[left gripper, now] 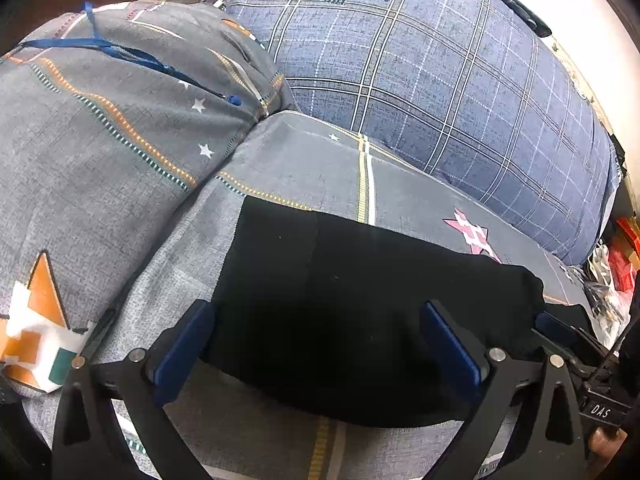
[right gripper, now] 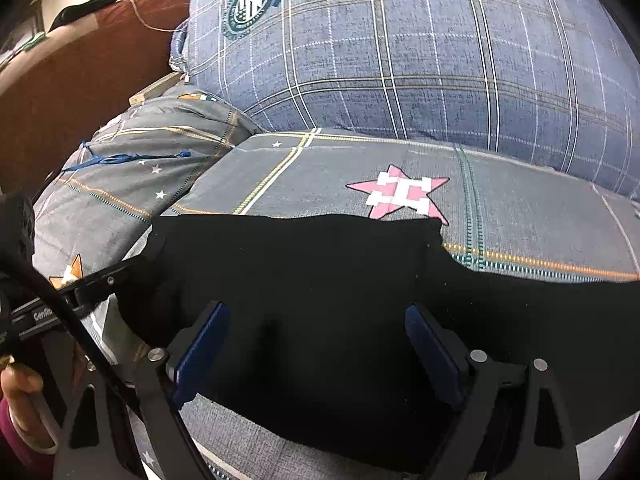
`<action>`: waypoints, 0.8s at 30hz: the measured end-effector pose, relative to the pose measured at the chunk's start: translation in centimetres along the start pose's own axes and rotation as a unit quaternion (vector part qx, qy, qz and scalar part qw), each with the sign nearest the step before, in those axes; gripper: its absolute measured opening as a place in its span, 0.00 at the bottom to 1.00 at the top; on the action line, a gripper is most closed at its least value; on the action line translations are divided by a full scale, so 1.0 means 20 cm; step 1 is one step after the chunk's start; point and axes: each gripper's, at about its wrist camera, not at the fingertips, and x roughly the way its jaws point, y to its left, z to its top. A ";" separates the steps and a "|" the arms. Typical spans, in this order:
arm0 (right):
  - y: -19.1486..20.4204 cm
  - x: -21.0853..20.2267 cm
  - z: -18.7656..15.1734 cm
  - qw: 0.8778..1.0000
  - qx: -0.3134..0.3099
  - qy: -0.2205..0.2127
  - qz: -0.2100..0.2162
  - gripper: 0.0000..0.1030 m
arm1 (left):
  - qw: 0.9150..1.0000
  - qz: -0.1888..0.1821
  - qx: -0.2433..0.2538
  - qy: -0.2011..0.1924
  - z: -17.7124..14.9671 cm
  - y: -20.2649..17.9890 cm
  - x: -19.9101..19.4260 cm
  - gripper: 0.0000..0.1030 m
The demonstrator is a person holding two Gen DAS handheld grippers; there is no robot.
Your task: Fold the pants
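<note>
The black pants [left gripper: 340, 312] lay bunched flat on the grey patterned bed sheet [left gripper: 280, 160], low in both views. The left tool [left gripper: 320, 340] and right tool [right gripper: 316, 344] each hovered over them, fingers spread apart, gripping nothing. At twelve o'clock sat a blue plaid pillow [left gripper: 440, 80]; at ten o'clock, a grey pillow [left gripper: 100, 120] and brown headboard [right gripper: 80, 92].
</note>
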 end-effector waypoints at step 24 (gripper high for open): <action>-0.04 -0.04 -0.03 1.000 -0.005 -0.007 0.004 0.91 | 0.997 0.036 0.069 -0.003 -0.04 -0.16 0.01 0.99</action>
